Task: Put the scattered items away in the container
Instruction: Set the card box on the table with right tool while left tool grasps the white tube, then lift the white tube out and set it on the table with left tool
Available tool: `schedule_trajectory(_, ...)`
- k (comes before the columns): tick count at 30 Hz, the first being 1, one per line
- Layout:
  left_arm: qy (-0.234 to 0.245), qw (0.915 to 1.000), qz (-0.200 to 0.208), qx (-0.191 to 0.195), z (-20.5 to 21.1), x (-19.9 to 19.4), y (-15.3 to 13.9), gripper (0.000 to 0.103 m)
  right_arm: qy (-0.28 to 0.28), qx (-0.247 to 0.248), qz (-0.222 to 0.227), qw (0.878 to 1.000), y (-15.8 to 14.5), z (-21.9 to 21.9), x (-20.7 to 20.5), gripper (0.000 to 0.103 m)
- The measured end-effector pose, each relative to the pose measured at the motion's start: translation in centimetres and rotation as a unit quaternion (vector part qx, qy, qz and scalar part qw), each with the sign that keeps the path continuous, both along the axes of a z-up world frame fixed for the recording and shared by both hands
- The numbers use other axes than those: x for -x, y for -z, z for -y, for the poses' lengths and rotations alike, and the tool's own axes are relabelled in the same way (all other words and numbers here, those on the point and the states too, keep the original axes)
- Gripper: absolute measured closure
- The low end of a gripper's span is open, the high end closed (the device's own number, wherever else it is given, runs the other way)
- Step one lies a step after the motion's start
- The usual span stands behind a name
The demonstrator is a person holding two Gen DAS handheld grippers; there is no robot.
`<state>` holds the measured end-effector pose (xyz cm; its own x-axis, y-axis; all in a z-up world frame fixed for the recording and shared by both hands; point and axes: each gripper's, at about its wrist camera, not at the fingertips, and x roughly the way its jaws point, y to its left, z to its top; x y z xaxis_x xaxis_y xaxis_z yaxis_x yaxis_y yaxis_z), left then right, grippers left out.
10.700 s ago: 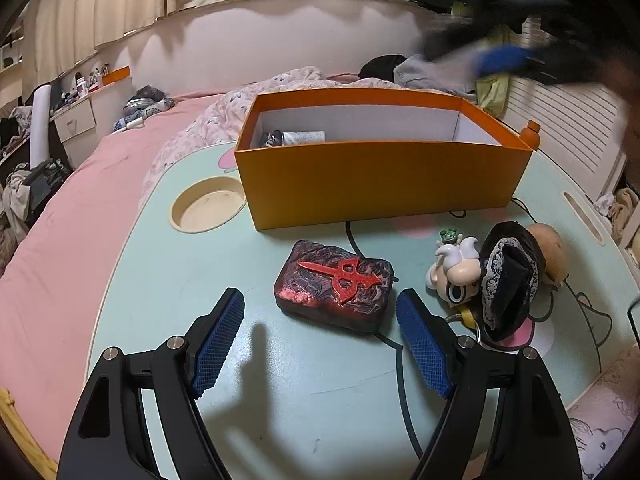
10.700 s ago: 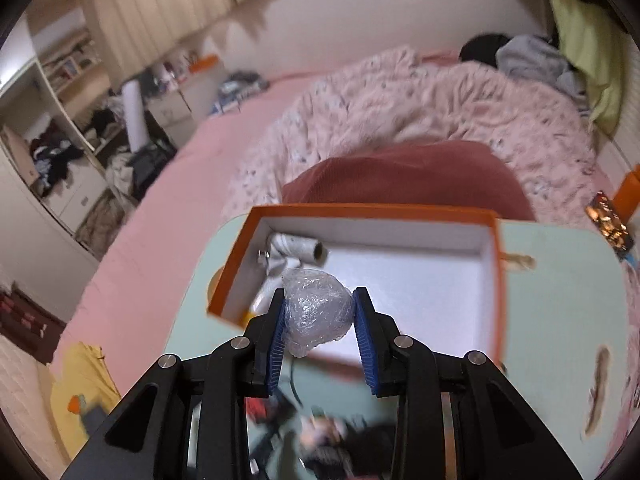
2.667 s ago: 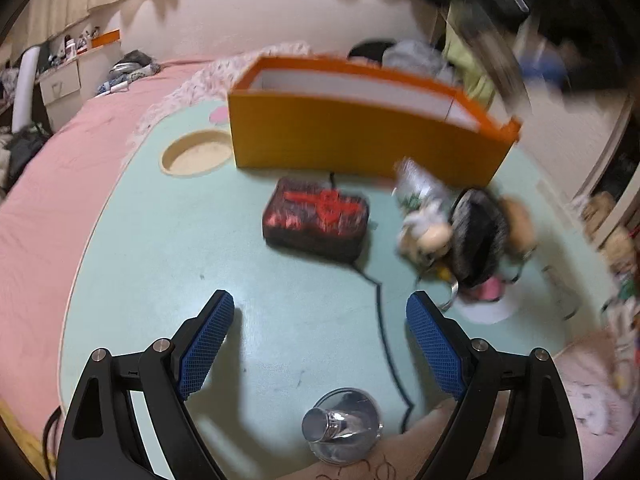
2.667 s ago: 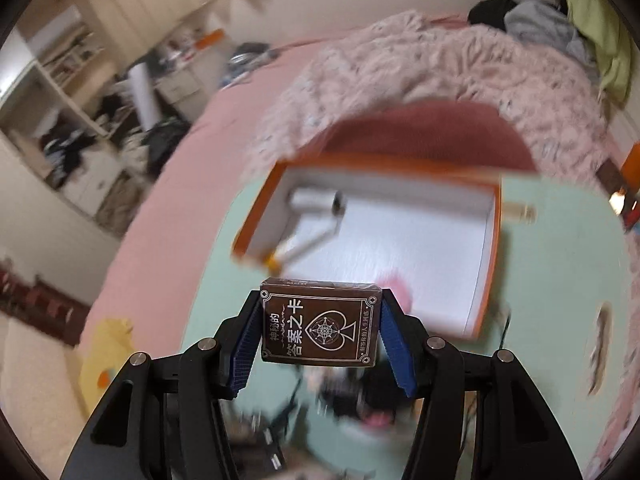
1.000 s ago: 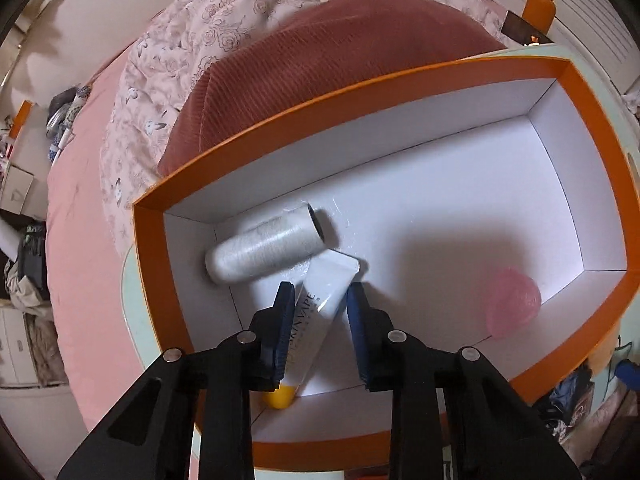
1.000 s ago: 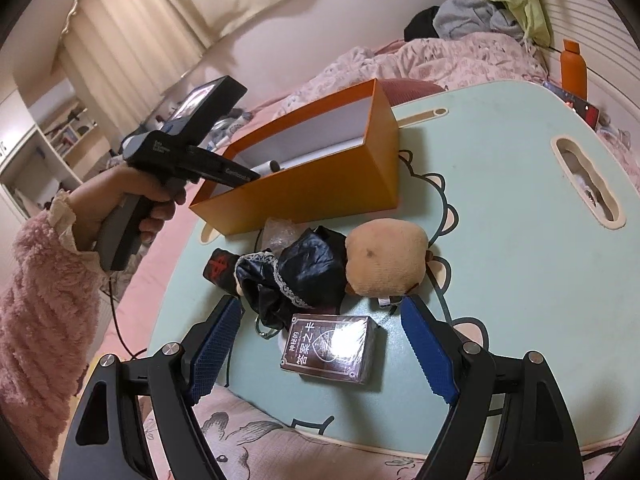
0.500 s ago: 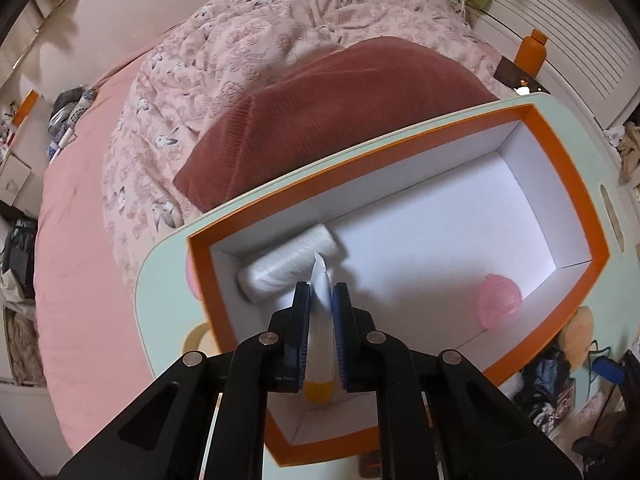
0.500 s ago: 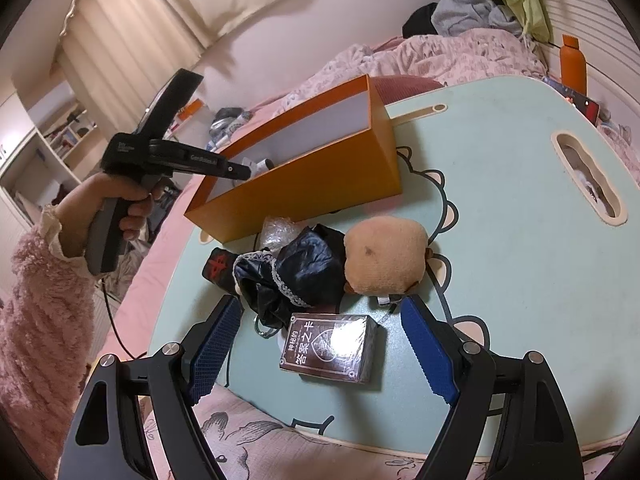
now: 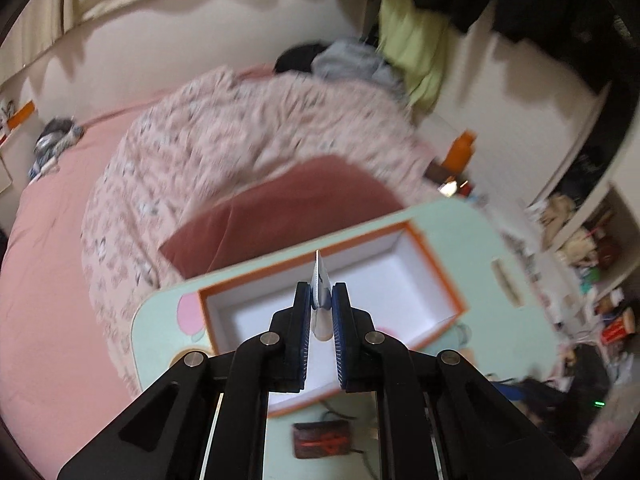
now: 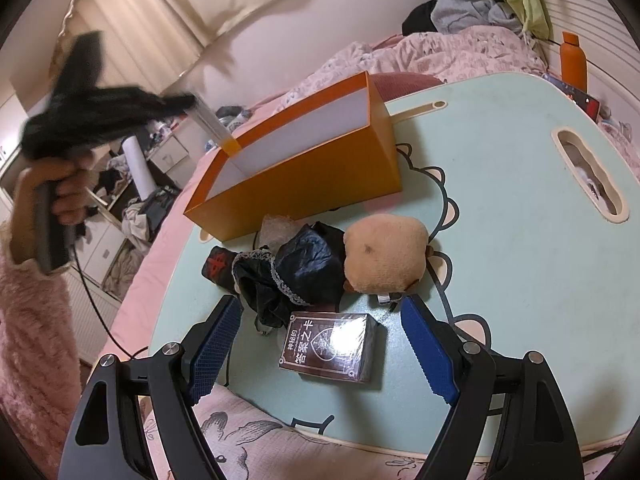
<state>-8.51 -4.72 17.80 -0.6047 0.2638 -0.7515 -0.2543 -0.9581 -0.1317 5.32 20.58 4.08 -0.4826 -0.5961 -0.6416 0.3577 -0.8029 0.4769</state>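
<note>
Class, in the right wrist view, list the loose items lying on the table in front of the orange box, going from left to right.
Dark red-marked block → black lace-trimmed cloth → tan plush toy.

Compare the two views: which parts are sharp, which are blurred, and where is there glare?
Left wrist view: the left gripper is sharp, the bed and orange box smeared. Right wrist view: table items sharp, glare on the card box, the hand blurred.

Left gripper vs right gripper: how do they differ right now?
The left gripper is shut on a white tube; the right gripper is open and holds nothing. The left hangs above the orange box; the right sits low over the card box on the table. Both have blue pads.
</note>
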Motion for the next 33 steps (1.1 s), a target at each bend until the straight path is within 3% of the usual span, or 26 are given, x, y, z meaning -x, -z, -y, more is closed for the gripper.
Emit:
schedule_trajectory(4,0.03,0.9985,-0.029,-0.036,-0.4,-3.0,-2.5,0.092,0.0,0.0,0.0,1.0,0.0,0.0,0.0,0.02)
schedule_trajectory(7,0.053,0.9967,-0.03,-0.053,-1.0,-5.0,-2.5,0.092,0.0,0.0,0.001,1.0,0.1,0.0,0.1,0.02)
schedule_trajectory(18,0.049,0.994,0.062,-0.076,-2.4,-5.7,8.0,0.091,-0.002,-0.001,0.007,1.0,0.4,0.0,0.1,0.02)
schedule_trajectory(22,0.044,0.9955,0.056,-0.063,-3.0,-6.3,9.4,0.091,-0.002,-0.001,0.007,1.0,0.4,-0.1,0.1,0.02)
schedule_trajectory(25,0.043,0.9955,0.03,-0.079,-2.3,-7.5,8.7,0.072,-0.002,-0.001,0.007,1.0,0.4,-0.1,0.1,0.02)
schedule_trajectory(27,0.04,0.9949,0.016,-0.091,-1.3,-8.5,7.9,0.046,-0.002,-0.001,0.008,1.0,0.4,-0.1,0.1,0.02)
schedule_trajectory(28,0.035,0.9951,0.011,-0.092,-0.8,-9.1,7.6,0.04,-0.002,-0.001,0.008,1.0,0.4,-0.1,0.1,0.02)
schedule_trajectory(33,0.021,0.9985,0.043,-0.025,1.4,-13.0,8.7,0.036,-0.003,-0.002,0.008,1.0,0.4,-0.1,0.1,0.02)
